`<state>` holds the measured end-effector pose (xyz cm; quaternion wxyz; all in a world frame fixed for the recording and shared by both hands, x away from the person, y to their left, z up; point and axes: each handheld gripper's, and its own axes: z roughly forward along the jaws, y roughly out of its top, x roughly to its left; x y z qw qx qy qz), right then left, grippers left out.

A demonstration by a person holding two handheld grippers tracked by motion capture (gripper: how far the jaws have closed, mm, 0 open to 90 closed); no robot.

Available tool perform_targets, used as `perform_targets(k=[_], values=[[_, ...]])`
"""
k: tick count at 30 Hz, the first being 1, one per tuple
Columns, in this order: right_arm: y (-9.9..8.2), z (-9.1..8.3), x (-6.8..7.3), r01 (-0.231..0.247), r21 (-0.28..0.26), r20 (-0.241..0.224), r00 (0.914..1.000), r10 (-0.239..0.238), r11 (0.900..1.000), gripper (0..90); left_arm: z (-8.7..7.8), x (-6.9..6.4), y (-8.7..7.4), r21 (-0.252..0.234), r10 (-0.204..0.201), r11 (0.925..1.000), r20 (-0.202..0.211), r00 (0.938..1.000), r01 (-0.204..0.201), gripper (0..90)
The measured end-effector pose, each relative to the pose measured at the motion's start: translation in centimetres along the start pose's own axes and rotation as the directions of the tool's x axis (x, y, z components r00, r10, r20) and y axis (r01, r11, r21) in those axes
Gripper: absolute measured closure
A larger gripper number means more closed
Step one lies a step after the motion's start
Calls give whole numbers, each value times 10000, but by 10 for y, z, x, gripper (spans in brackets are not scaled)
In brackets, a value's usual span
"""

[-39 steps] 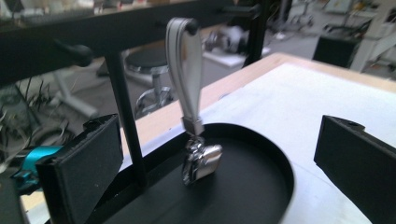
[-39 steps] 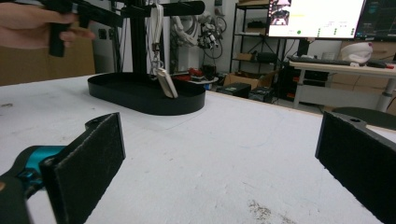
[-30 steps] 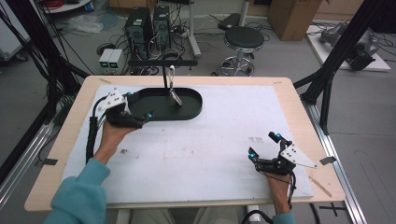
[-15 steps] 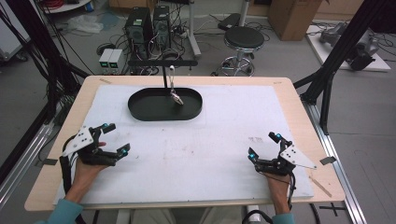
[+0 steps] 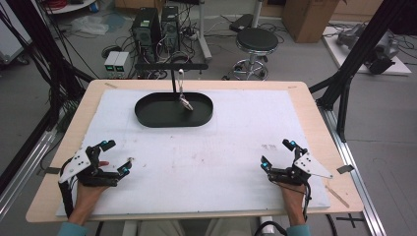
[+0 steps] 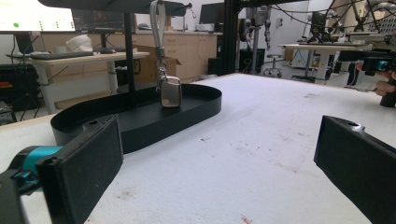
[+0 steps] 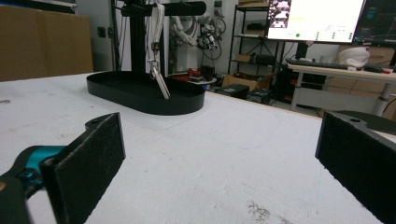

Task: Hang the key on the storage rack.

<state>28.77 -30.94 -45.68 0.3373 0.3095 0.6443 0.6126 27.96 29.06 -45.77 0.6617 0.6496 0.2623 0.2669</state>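
Keychain (image 5: 185, 102) hanging from a black stand (image 5: 172, 78) is the thing this work turns on: a small metal tag on a pale strap, dangling from the stand's crossbar so that it sits low over the black oval tray (image 5: 147, 114). From the high view I cannot tell whether the tag touches the tray floor or hangs just clear of it; in the left gripper view (image 6: 169, 91) it looks to hang just above. Tray and stand sit at about twelve o'clock on the white table mat (image 5: 226, 162), toward the far edge.

Both grippers rest well away from it, down at the near edge. The left gripper (image 5: 119, 157) lies at about eight o'clock, jaws spread wide and holding nothing; its own view shows bare mat between the two black pads (image 6: 81, 175). The right gripper (image 5: 276, 153) sits at about four o'clock, likewise released and empty, its pads (image 7: 88, 163) standing apart with the tray far off ahead.

As I judge it, this is a resting moment with no grasp under way: hands parked, tag on its hook. If the next move is to take the tag, one gripper has to travel up toward twelve o'clock, come in level with the tag, close on the metal piece or the strap above it, and lift enough to clear the crossbar without tipping the stand.
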Motion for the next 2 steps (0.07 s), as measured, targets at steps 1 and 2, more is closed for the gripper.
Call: perform_targets(k=[1, 2], values=[[0, 0, 0, 34, -22, 17, 10000, -34, 10000, 6, 0, 0, 0, -24, -30, 10000, -15, 10000, 30, 17], [0, 0, 0, 19, -17, 1, 10000, -19, 10000, 6, 0, 0, 0, -24, -30, 10000, -15, 10000, 30, 17]])
